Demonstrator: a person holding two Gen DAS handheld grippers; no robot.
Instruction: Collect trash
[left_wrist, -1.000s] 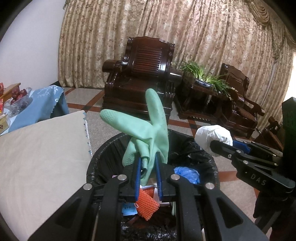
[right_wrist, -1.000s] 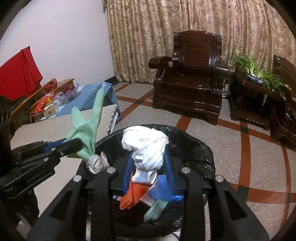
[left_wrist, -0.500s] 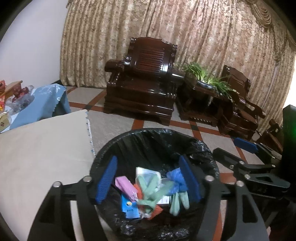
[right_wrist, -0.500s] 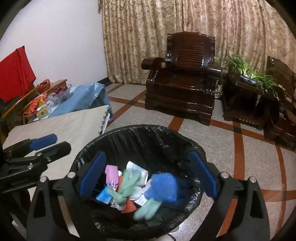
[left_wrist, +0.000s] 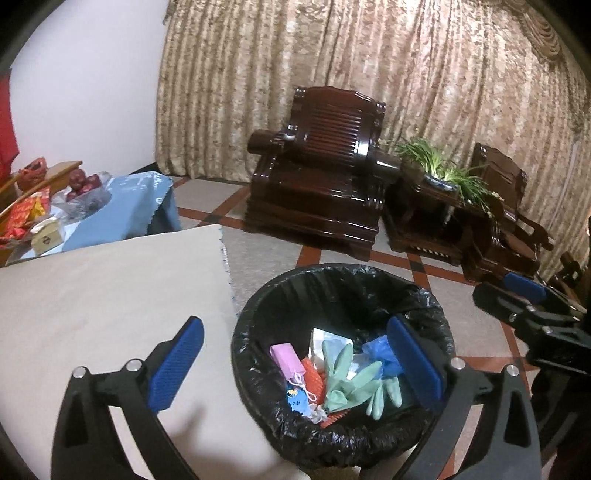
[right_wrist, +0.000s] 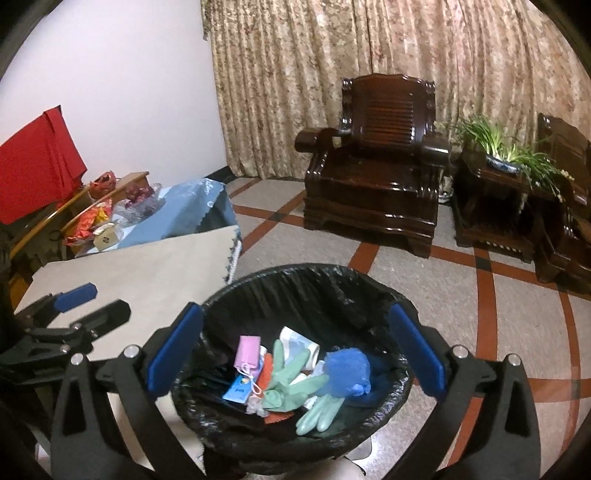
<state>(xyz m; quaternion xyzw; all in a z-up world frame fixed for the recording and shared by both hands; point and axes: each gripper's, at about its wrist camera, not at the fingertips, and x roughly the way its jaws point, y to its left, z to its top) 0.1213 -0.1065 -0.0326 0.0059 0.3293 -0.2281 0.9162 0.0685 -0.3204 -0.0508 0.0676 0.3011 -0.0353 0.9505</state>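
The left claw (left_wrist: 295, 365) held a green glove (left_wrist: 351, 380) a second ago and the right claw (right_wrist: 295, 360) a white wad; both jaws are opening, empty. The glove now lies in the bin (left_wrist: 424, 306) below them; the wad cannot be picked out.

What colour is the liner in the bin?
Black; the liner shows best in the right wrist view.

Between the blue-padded fingers (right_wrist: 173, 352): black-lined bin (right_wrist: 303, 280) holding mint-green gloves (right_wrist: 291, 376), a blue wad (right_wrist: 347, 373), a pink packet (right_wrist: 248, 350); beyond the fingertips, beige patterned curtains (right_wrist: 332, 74) are hanging.
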